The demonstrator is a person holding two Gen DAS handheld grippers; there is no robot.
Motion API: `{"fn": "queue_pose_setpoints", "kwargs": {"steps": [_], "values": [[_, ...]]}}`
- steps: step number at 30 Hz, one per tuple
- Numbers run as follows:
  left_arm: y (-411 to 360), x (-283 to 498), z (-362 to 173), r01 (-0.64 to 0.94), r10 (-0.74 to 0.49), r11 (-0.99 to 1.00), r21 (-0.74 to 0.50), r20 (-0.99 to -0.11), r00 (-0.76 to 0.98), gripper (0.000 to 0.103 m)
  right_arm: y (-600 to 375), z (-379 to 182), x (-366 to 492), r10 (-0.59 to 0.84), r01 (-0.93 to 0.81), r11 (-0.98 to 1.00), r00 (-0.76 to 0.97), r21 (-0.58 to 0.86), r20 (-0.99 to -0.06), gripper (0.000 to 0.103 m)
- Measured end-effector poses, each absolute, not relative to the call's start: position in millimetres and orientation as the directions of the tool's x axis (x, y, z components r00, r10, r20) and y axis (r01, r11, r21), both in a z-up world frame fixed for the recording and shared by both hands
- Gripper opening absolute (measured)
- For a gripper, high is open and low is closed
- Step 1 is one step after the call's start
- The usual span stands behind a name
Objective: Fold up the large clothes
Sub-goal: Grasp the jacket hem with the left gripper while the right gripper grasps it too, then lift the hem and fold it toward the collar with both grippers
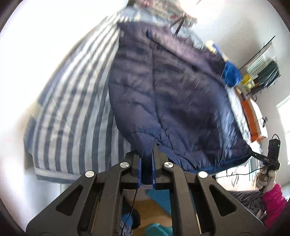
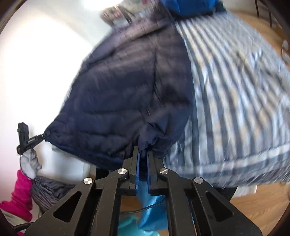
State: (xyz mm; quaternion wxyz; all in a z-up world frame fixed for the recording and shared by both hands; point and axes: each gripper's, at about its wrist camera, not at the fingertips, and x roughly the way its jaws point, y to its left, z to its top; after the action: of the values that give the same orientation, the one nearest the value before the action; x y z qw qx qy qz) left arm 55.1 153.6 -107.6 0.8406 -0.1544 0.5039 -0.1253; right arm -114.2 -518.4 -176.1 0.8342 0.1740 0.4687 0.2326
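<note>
Both grippers are clamped on the hem of a navy quilted jacket (image 1: pixel 163 94). The left gripper (image 1: pixel 147 159) pinches one hem corner. The right gripper (image 2: pixel 143 156) grips the other, where the cloth bunches between its blue pads.

The jacket spreads away from the jaws over a striped blanket (image 1: pixel 72 112) on a bed. From the left gripper, bare blanket lies to the left of the jacket; from the right gripper it lies to the right, giving open room there. Past the jacket's far end sit a blue cloth (image 1: pixel 232 74) and a patterned fabric (image 1: pixel 163 9), both smeared.

The near bed edge runs just ahead of each gripper, with wood floor (image 2: pixel 253 205) below it and a light-blue fabric (image 2: pixel 152 214) hanging under the right jaws.

Each view catches the other gripper at its border, with a gloved hand and a pink sleeve (image 2: pixel 20 196). Motion blur smears most detail, and shelves (image 1: pixel 262 76) to the far right are hard to make out.
</note>
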Motion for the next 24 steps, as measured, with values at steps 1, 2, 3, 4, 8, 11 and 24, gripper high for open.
{"fn": "queue_pose_setpoints", "kwargs": {"steps": [1, 2, 3, 4, 8, 11, 24], "values": [[153, 53, -100, 0.064, -0.360, 0.924, -0.377, -0.800, 0.480, 0.006, -520, -169, -117, 0.551, -0.231, 0.831, 0.474, 0.507, -0.687, 0.005], [151, 49, -92, 0.077, -0.351, 0.928, -0.364, -0.791, 0.500, 0.006, -521, -160, -120, 0.548, -0.239, 0.831, 0.498, 0.502, -0.672, 0.005], [149, 45, -85, 0.088, -0.346, 0.931, -0.353, -0.783, 0.518, 0.006, -521, -155, -122, 0.546, -0.242, 0.832, 0.510, 0.498, -0.664, 0.005], [148, 44, -80, 0.093, -0.342, 0.933, -0.348, -0.776, 0.530, 0.005, -522, -146, -128, 0.547, -0.251, 0.831, 0.533, 0.497, -0.645, 0.004], [154, 31, -61, 0.080, -0.333, 0.931, -0.357, -0.740, 0.584, 0.005, -532, -119, -149, 0.564, -0.283, 0.813, 0.597, 0.509, -0.570, 0.004], [160, 25, -47, 0.074, -0.329, 0.929, -0.363, -0.717, 0.615, 0.004, -539, -102, -160, 0.571, -0.302, 0.804, 0.631, 0.512, -0.525, 0.004], [176, -6, 22, 0.072, -0.337, 0.909, -0.412, -0.621, 0.707, 0.004, -553, -66, -191, 0.608, -0.336, 0.758, 0.676, 0.559, -0.417, 0.004]]}}
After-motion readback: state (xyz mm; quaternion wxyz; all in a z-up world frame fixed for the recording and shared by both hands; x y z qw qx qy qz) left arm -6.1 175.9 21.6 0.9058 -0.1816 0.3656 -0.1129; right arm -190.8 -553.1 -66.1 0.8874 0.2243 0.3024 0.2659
